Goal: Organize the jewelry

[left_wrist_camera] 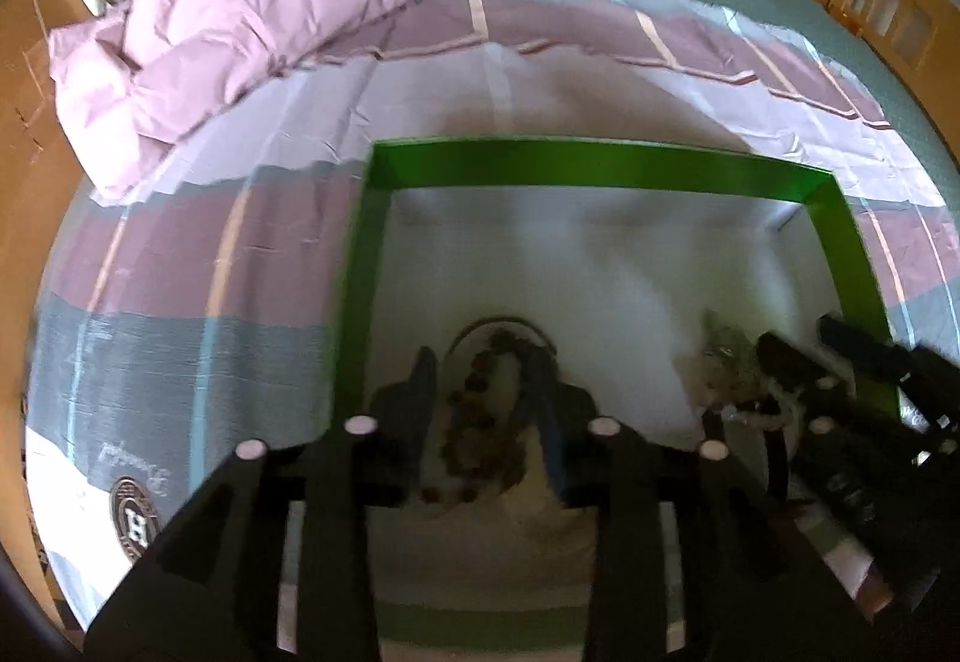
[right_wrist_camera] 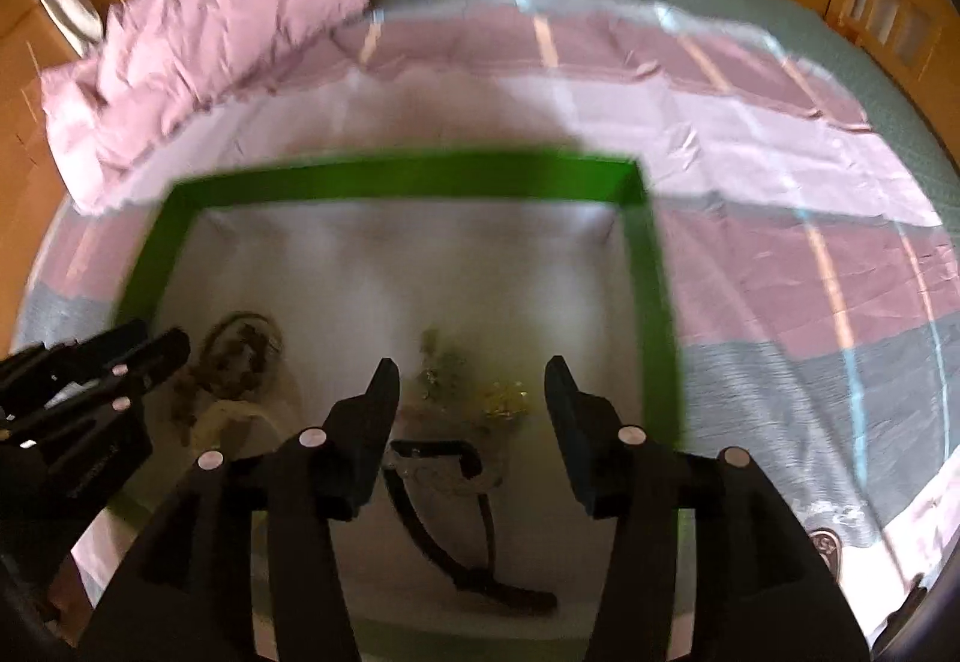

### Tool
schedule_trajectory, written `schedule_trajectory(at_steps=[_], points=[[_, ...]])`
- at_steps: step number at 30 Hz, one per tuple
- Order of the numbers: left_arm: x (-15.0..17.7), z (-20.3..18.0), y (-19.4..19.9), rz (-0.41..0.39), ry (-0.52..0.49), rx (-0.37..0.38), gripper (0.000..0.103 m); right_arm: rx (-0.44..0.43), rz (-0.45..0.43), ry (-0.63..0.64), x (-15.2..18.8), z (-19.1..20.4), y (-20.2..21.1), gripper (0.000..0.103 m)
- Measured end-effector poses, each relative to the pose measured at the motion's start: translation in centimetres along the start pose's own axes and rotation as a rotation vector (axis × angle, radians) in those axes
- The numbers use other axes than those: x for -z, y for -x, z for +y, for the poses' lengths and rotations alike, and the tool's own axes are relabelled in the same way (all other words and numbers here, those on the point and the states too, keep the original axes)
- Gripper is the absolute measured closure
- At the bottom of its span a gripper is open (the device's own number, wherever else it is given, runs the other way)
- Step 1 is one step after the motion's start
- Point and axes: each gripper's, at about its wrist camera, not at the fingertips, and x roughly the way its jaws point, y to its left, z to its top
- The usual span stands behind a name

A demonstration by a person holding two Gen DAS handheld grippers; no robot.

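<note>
A: How far along does the sorting look?

B: Early, I'd judge. All the jewelry lies in the near half of the green-rimmed box (left_wrist_camera: 600, 164) on the striped bedsheet (left_wrist_camera: 180, 254), and the far half of its white floor is bare. Nothing sits in tidy groups yet.

A: What are the tongs doing?

B: In the left wrist view, the left gripper (left_wrist_camera: 489, 404) stands apart at the lower middle of the frame, straddling the brown bead bracelet (left_wrist_camera: 480, 416). The beads lie between the fingers, but blur keeps me from saying whether they touch; I'd call it spread and not yet closed on anything. The right gripper (right_wrist_camera: 471, 383), lower middle of its own view, is wide apart with nothing held, hanging over a black watch strap (right_wrist_camera: 444, 488) and a gold-coloured cluster (right_wrist_camera: 504, 398).

A: So what's left?

B: Nearly everything, by my reckoning: the beads, the strap, the gold piece and a greyish tangle (right_wrist_camera: 435, 362) all need separating.

A: Does one camera show something the other misses?

B: Yes. The right wrist view shows the strap's full curve and the gold cluster clearly; in the left view that pile sits at the lower right, mostly hidden behind the right gripper. The left view gives the beads close up, with a thin ring (left_wrist_camera: 501, 326) arching behind them. In the right view they are a blurred brown smudge at the lower left beside the left gripper.
</note>
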Motion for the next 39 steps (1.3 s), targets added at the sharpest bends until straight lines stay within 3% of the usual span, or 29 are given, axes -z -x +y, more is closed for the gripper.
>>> schedule_trajectory(at_steps=[3, 6, 10, 16, 19, 26, 37, 39], points=[[1.4, 0.9, 3.9, -0.070, -0.006, 0.000, 0.070, -0.075, -0.071, -0.037, 1.0, -0.7, 4.6, 0.053], [4.0, 2.0, 8.5, -0.128, -0.003, 0.005, 0.070, -0.119, -0.109, 0.000, 4.3, -0.9, 9.4, 0.053], [8.7, 3.5, 12.0, -0.162, -0.006, 0.046, 0.060, -0.132, -0.044, 0.038, 9.4, -1.2, 10.9, 0.053], [12.8, 3.6, 8.2, -0.054, 0.022, 0.060, 0.060, -0.105, 0.097, 0.019, 15.3, -1.3, 6.7, 0.053], [13.5, 2.6, 5.2, 0.001, 0.029, 0.045, 0.060, -0.096, 0.129, 0.007, 16.7, -0.9, 5.5, 0.053], [13.4, 2.0, 1.8, 0.061, 0.064, 0.038, 0.057, -0.056, 0.144, 0.077, 17.5, 1.2, 4.2, 0.053], [13.1, 2.0, -0.4, 0.117, 0.064, 0.018, 0.059, 0.000, 0.139, 0.123, 16.9, 3.0, 2.0, 0.053], [13.2, 2.2, -0.7, 0.114, 0.072, 0.023, 0.059, 0.006, 0.135, 0.134, 16.8, 3.2, 1.9, 0.059]])
